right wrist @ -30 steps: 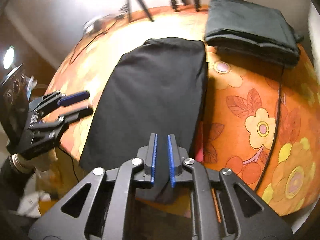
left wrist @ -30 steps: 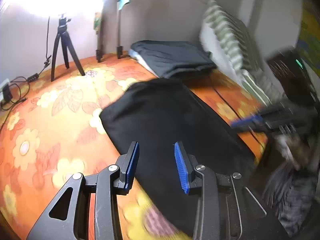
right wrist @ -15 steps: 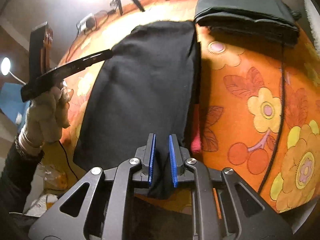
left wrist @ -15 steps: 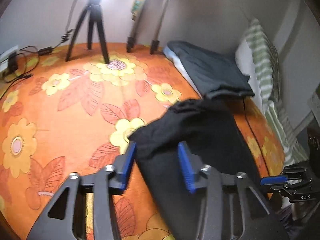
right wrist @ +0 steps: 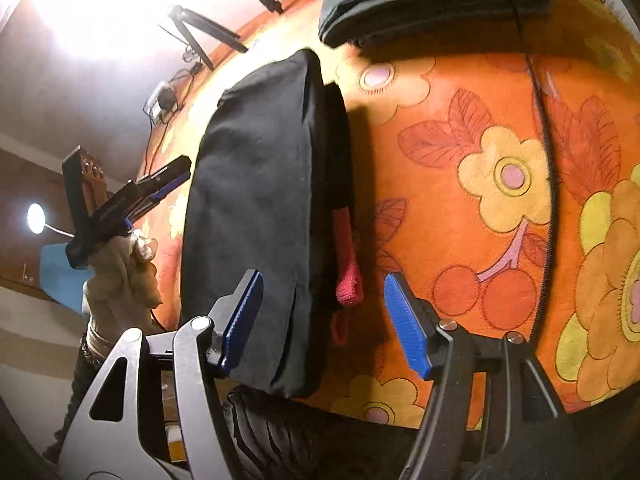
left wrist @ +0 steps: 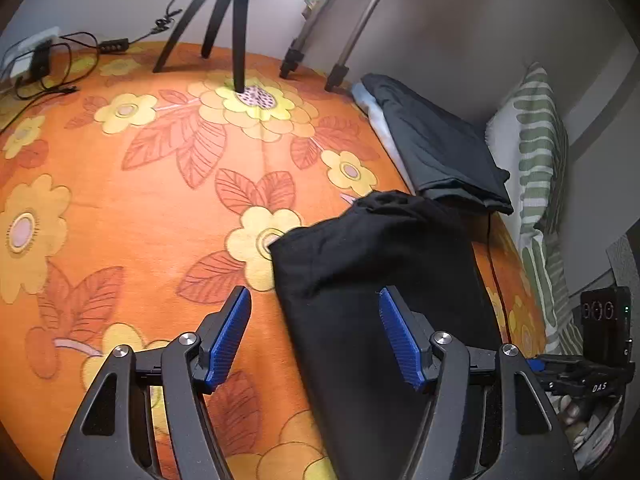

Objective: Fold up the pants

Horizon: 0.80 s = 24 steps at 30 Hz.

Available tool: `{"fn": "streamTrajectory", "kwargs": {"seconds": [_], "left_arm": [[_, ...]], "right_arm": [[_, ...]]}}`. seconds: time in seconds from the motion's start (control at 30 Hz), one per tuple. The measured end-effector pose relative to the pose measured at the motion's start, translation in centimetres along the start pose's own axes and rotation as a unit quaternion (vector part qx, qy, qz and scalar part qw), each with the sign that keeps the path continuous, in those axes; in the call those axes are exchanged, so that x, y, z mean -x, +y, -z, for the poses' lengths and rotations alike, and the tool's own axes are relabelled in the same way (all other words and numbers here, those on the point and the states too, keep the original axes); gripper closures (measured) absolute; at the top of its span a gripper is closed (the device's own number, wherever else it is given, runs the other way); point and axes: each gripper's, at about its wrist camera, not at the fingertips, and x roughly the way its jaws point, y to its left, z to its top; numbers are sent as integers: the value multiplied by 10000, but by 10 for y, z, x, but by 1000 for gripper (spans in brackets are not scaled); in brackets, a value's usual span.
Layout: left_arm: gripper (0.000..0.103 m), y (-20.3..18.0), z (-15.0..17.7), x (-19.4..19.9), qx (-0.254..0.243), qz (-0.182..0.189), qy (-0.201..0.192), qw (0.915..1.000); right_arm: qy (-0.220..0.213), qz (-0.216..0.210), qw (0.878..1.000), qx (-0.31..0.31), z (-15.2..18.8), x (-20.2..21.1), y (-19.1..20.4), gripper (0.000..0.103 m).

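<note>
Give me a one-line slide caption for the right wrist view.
Right tool open over the near end of folded black pants on an orange floral bedspread, jaws just opened, nothing gripped.

A home bedroom: floral bedspread (left wrist: 120, 200), striped pillow (left wrist: 536, 152)

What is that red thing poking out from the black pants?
A red cloth sticks out beside the black pants' right edge on the orange flowered blanket. It looks odd: everything else folded there is dark.
</note>
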Motion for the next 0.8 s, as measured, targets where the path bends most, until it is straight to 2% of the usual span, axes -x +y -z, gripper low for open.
{"fn": "streamTrajectory", "kwargs": {"seconds": [0.33, 0.6, 0.8], "left_arm": [[37, 10, -3, -14, 317, 106, 63, 9994], [37, 12, -5, -22, 489, 212, 13, 9986], [39, 12, -8, -26, 656, 321, -21, 9973]], "right_arm": [[392, -222, 9987, -231, -1, -26, -2, 37], [414, -462, 9976, -292, -6, -33, 1, 35], [422, -544, 9965, -477, -8, -36, -1, 40]]}}
